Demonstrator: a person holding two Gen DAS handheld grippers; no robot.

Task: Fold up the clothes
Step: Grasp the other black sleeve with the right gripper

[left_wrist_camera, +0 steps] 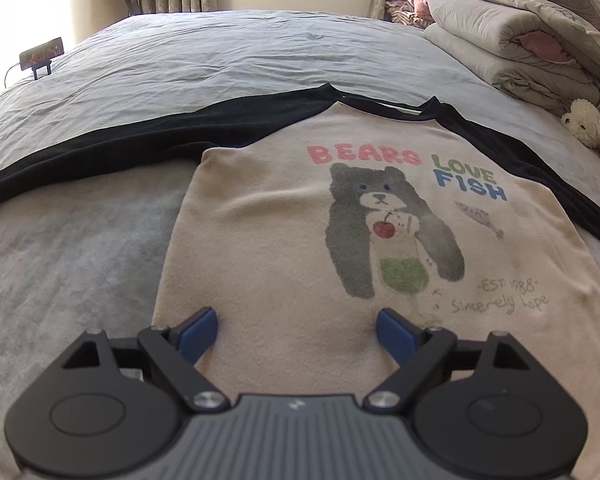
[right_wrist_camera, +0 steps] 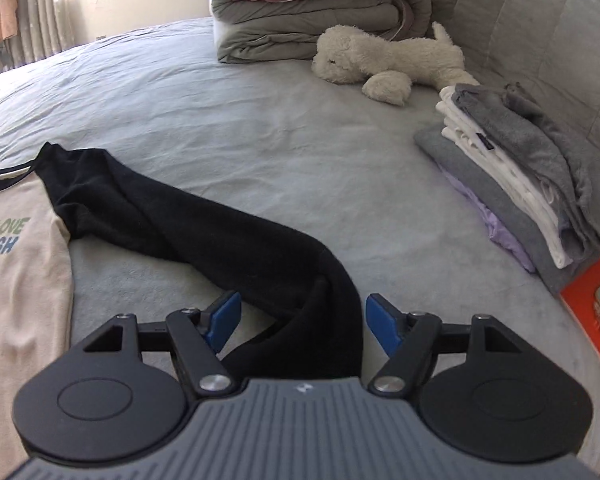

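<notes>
Shirt (left_wrist_camera: 300, 240), one, cream body with black sleeves and a bear print, lies flat face up on the bed (left_wrist_camera: 180, 64). My left claw (left_wrist_camera: 296, 330) hangs over its lower body, blue pads wide apart, gripping nothing. My right claw (right_wrist_camera: 300, 322) is spread too; the end of the black sleeve (right_wrist_camera: 220, 232) lies between its pads, and they are not pressing on it. That sleeve runs out sideways from the shoulder, a bit twisted. Second sleeve (left_wrist_camera: 100, 148) stretches out flat on the other side. One stack of folded clothes (right_wrist_camera: 520, 184), greys, white and lilac, sits well apart to the right. One white plush toy (right_wrist_camera: 388, 60) lies near the stack. One folded duvet pile (right_wrist_camera: 308, 12) behind it. One orange box (right_wrist_camera: 592, 304) at the bed edge, partly cut off. Nothing blocks either claw.
</notes>
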